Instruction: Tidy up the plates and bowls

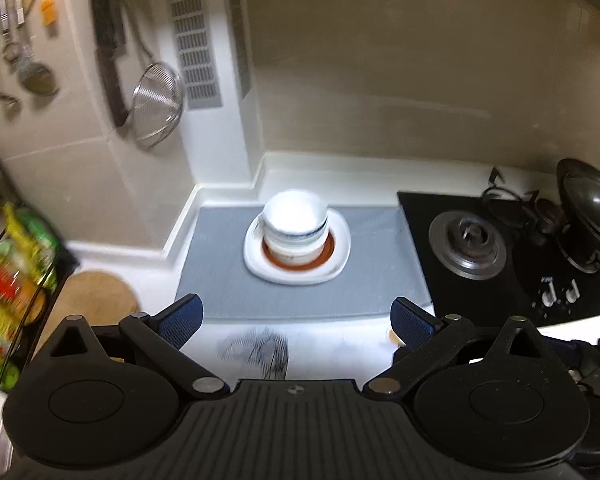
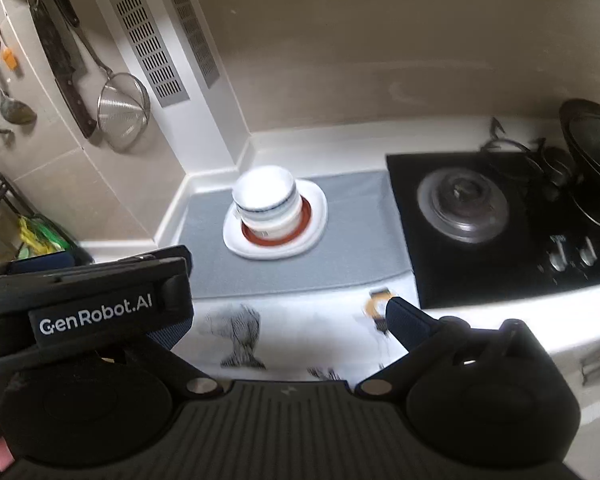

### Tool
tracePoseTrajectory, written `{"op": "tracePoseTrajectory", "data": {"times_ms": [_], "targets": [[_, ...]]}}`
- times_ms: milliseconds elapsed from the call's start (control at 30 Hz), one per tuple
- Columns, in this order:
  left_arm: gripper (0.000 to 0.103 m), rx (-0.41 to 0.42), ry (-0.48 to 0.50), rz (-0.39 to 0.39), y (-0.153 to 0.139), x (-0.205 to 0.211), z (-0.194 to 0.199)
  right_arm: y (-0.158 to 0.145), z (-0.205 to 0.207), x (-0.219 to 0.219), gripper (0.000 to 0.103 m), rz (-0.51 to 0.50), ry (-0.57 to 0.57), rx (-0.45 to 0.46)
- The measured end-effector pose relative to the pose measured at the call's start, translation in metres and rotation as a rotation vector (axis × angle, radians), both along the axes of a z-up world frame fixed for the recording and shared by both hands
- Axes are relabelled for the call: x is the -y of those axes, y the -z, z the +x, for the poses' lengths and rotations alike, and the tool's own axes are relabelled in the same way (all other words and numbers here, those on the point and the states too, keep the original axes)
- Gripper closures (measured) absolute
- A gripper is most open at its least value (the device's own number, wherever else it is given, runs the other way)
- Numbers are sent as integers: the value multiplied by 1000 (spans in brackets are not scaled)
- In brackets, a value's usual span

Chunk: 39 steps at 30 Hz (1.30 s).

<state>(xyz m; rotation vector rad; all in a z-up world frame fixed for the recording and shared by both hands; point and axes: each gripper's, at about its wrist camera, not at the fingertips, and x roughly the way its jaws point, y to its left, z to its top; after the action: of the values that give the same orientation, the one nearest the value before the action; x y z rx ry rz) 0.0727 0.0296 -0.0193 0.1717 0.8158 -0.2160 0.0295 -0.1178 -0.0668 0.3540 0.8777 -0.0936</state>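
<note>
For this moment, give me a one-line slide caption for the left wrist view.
Open left gripper faces stacked bowls on a white plate, on a grey mat beside the stove.

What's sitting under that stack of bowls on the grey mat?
The stack of bowls rests on a red-brown plate atop a white plate, on the grey mat. The plates' centres are covered.

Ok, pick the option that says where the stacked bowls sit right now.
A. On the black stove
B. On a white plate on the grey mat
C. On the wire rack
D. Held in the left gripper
B: the stacked bowls rest on the white plate, which lies on the grey mat; both grippers are open and apart from them.
</note>
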Motion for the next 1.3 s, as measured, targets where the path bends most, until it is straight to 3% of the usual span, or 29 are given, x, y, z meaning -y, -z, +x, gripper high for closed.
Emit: {"op": "tracePoseTrajectory", "data": {"times_ms": [633,1300], "targets": [[3,-11,-30,64,-15,6,-98,-7,-92,0,0,18,-32,2],[3,-23,-51,77,-10,4,-104,-5,-96,-2,0,11,-50,-8]]}}
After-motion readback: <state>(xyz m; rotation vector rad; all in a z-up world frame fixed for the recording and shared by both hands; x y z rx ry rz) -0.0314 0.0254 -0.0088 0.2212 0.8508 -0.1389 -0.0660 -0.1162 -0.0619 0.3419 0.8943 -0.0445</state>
